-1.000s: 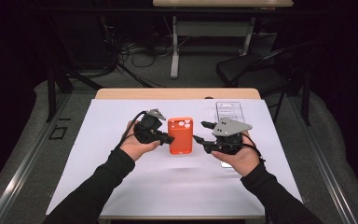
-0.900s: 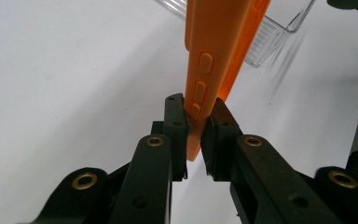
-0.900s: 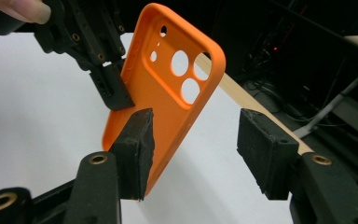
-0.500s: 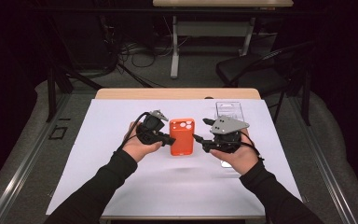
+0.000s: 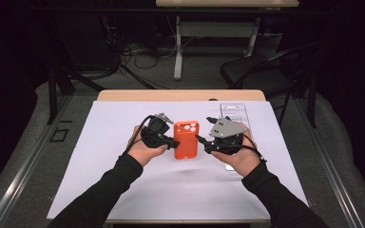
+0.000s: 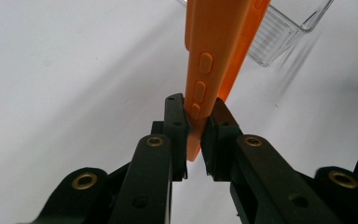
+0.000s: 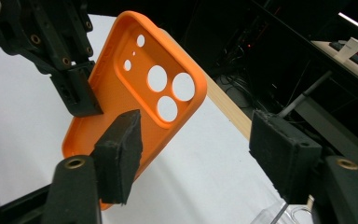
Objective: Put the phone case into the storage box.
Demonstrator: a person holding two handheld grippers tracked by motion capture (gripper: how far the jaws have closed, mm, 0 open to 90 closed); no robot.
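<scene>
high view: orange phone case at frame centre, left gripper clamped on its left edge, right gripper beside its right edge.
left gripper view: jaws pinch the case's edge at centre.
right gripper view: jaws wide, just opening, gripping nothing.

Light falls from above onto the white table sheet, which glows bright while the room around it sinks into near black. In the left gripper view, the sheet is nearly washed out and soft shadows trail from the clear box. In the right gripper view, the near black pads are slightly blurred and the background is dim.
</scene>
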